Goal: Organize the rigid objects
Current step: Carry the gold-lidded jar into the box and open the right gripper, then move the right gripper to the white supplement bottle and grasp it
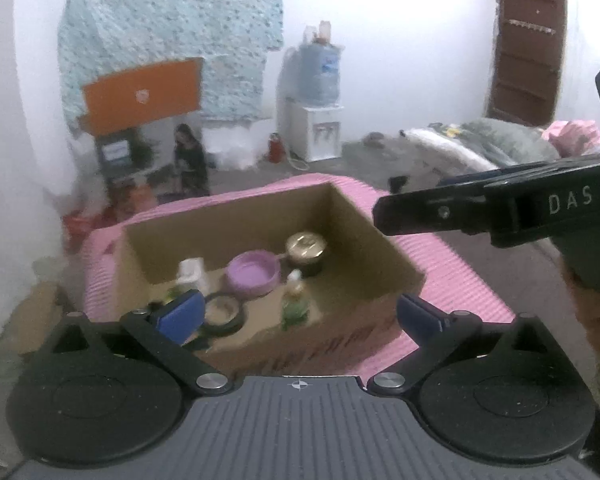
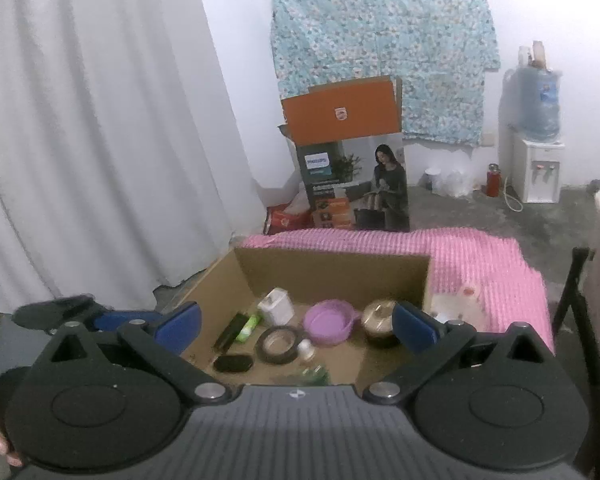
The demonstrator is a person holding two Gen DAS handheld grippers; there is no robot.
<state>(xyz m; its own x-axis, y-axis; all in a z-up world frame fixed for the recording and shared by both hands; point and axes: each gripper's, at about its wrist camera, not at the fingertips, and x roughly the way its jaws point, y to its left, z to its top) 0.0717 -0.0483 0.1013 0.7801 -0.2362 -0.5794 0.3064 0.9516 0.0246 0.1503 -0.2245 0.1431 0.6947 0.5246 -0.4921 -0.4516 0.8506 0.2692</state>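
Both grippers hang above an open cardboard box (image 2: 332, 268) sitting on a pink ribbed mat (image 2: 480, 256). The left gripper (image 1: 298, 314) has its blue fingers (image 1: 182, 316) spread wide with nothing between them, and same deal for the right gripper (image 2: 296, 322), wide apart and empty.

Inside the box: a purple bowl (image 2: 330, 322), a gold-lidded jar (image 2: 380, 320) just right of it, a white container (image 2: 277, 306), a roll of black tape (image 2: 279, 345), a small green bottle (image 2: 249, 328) and a flat black oval thing (image 2: 233, 363).

The right wrist view is sharper and picks up that black oval, plus a white object (image 2: 460, 300) lying on the mat just outside the box's right wall. The left view is blurry but catches the right gripper's side marked "DAS" (image 1: 500, 204) poking in from the right, and a brown door (image 1: 526, 46) and a heap of bedding (image 1: 496, 140).

Room: white curtain (image 2: 100, 120), floral blue cloth (image 2: 384, 40) on the wall, an appliance carton (image 2: 352, 168), a water dispenser (image 2: 536, 136), bare concrete floor (image 2: 480, 216).
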